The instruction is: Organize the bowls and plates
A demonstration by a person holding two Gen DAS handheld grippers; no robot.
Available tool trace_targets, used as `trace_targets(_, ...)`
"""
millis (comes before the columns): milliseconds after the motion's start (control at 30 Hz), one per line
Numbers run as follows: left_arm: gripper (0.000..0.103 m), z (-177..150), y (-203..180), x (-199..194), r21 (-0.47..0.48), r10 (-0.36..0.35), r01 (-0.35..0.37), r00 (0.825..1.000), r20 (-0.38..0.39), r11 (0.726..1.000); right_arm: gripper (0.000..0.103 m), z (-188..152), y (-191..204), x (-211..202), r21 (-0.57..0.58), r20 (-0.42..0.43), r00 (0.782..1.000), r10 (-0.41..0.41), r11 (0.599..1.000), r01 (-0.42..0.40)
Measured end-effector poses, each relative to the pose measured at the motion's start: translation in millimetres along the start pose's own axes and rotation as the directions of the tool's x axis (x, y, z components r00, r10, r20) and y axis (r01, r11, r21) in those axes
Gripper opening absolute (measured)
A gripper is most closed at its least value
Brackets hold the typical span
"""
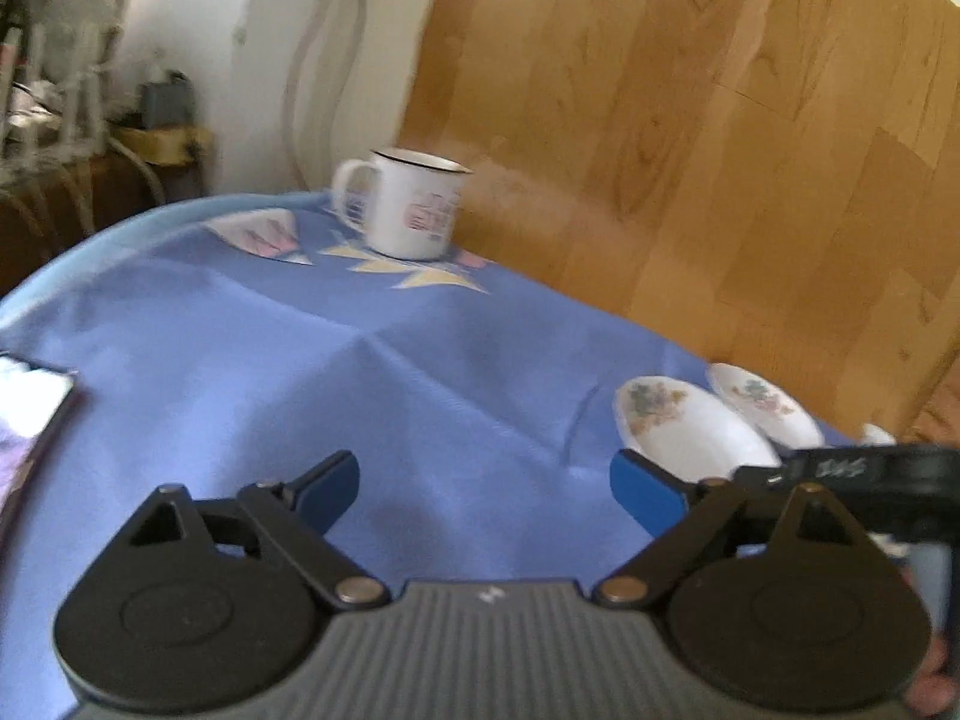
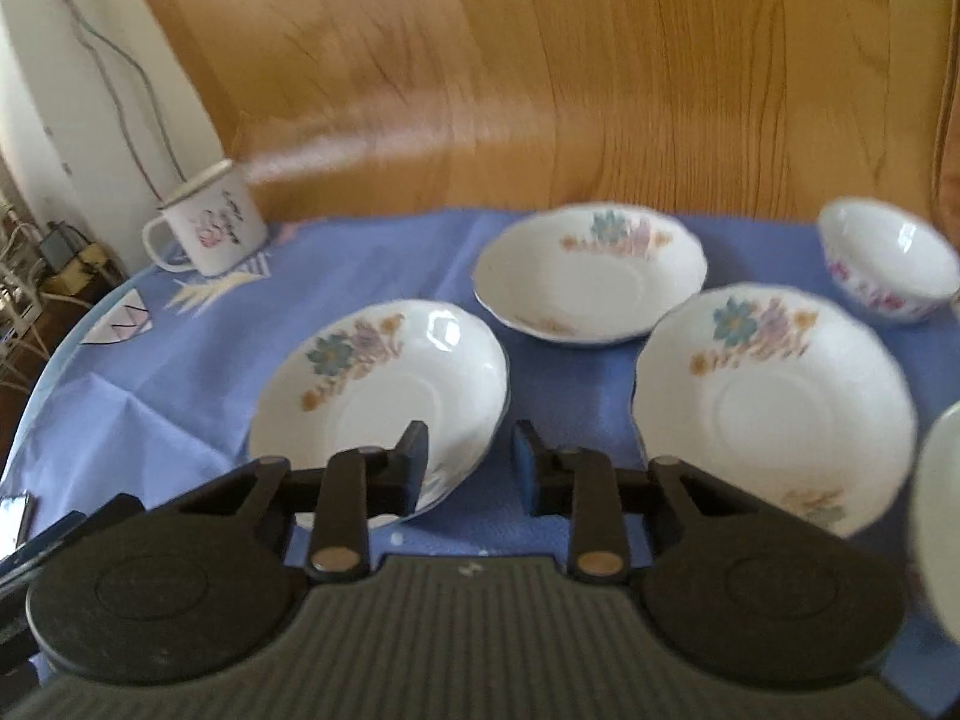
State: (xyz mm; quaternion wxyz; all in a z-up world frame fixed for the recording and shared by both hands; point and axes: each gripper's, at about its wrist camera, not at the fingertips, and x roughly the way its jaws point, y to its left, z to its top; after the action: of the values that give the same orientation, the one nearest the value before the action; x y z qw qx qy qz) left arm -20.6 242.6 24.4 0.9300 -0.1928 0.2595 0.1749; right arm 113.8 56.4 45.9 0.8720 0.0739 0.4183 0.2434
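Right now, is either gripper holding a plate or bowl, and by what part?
Nothing is held. The left gripper is wide open over bare cloth; the right gripper is open, empty, beside the near-left plate.

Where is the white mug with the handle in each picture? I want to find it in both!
Left wrist view: the mug stands at the far edge of the table, upper middle, handle to the left.
Right wrist view: the same mug sits far left, tilted by the lens, handle to the left.
Shared landmark: the blue tablecloth, with its pale yellow leaf print right under the mug.
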Motion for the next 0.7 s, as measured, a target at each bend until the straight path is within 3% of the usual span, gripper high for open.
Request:
trace_targets(133, 0.073, 19.5, -25.2, 21.9, 0.057, -0.008, 0.01, 0.999, -0.032, 0.998, 0.022, -0.9, -2.1, -0.1, 0.025, 0.009, 1.0, 0.016, 1.0, -0.016)
trace_targets(233, 0.062, 23.6, -34.9, 55.6, 0.068, -0.075, 0.088, 0.981, -0.178, 0.994, 0.019, -1.9, -5.2, -2.1, 0.043, 0.015, 0.999, 0.039, 0.998, -0.039)
trace_targets(267, 0.061, 20.9, -37.7, 60.8, 0.065, -0.095, 0.109, 0.978, -0.188, 0.992, 0.018, -1.2, -7.8, -2.5, 0.054, 0.009, 0.999, 0.053, 0.997, -0.054)
trace_targets(300, 0.056, 17.9, -43.0, 60.6, 0.096, -0.069, 0.086, 0.983, -0.17, 0.992, 0.016, -1.7, -9.4, -3.4, 0.069, 0.004, 0.997, 0.071, 0.995, -0.071)
trace_targets(333, 0.046, 15.0, -46.4, 59.2, 0.118, -0.057, 0.078, 0.984, -0.169, 0.99, 0.016, -3.2, -10.6, -5.9, 0.077, -0.003, 0.996, 0.086, 0.993, -0.086)
trace_targets(367, 0.023, 12.7, -47.0, 55.7, 0.116, -0.084, 0.106, 0.981, -0.176, 0.988, 0.016, -5.2, -9.7, -9.0, 0.075, -0.005, 0.995, 0.098, 0.992, -0.097)
trace_targets(400, 0.013, 10.4, -45.4, 50.4, 0.089, -0.129, 0.148, 0.973, -0.192, 0.985, 0.016, -8.6, -7.6, -14.1, 0.065, -0.008, 0.994, 0.112, 0.992, -0.111)
trace_targets(567, 0.015, -23.7, -25.6, 0.3, 0.098, -0.082, 0.097, 0.985, -0.15, 0.99, 0.016, -35.9, 7.0, -40.7, 0.026, -0.058, 0.981, 0.184, 0.983, -0.183)
trace_targets(700, 0.015, -48.2, 9.7, -51.3, 0.068, -0.048, 0.055, 0.993, -0.105, 0.996, 0.016, -59.5, 32.4, -58.3, -0.034, -0.102, 0.957, 0.271, 0.961, -0.276)
